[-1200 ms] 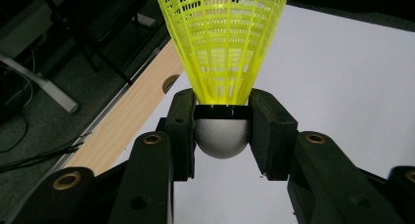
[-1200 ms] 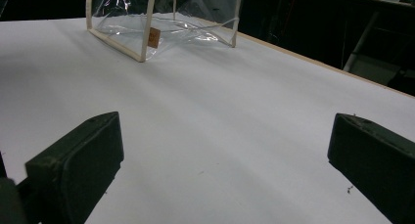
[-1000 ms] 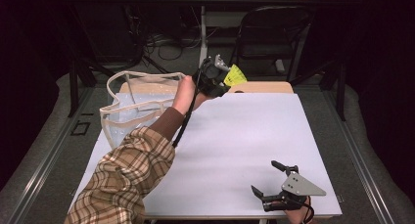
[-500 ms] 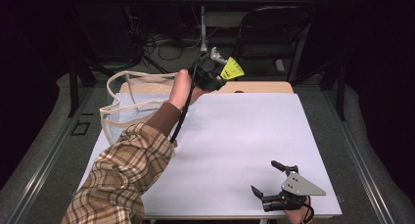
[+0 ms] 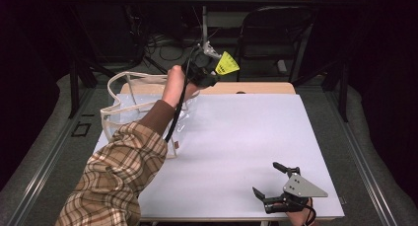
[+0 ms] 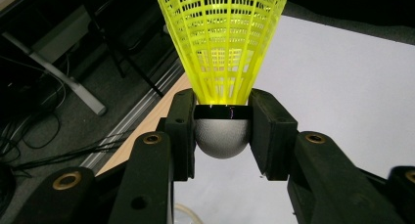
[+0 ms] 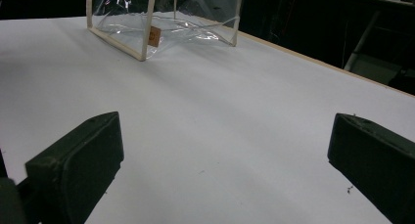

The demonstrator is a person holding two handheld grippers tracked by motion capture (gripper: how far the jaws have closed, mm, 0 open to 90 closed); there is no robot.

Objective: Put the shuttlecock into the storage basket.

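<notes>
A yellow shuttlecock (image 5: 227, 63) with a grey rounded base (image 6: 221, 137) is held high above the table's far edge, my left gripper (image 5: 213, 68) shut on that base. In the left gripper view its mesh skirt (image 6: 222, 38) fans upward between the black jaws. A clear plastic bag (image 5: 130, 105) with cream trim stands open on the table's left side, just below and left of the left hand. My right gripper (image 5: 272, 180) rests open at the near right corner, nothing between its fingers (image 7: 78, 158), facing the bag (image 7: 161, 23).
The white table top (image 5: 236, 137) spreads between the bag and the right gripper. A wooden strip (image 5: 256, 89) runs along its far edge. Black chairs, cables and metal frame legs stand on the floor beyond. A plaid sleeve (image 5: 116, 181) crosses the near left.
The left gripper has lifted the shuttlecock upward and slightly right, away from the bag. The right gripper has stayed put.
</notes>
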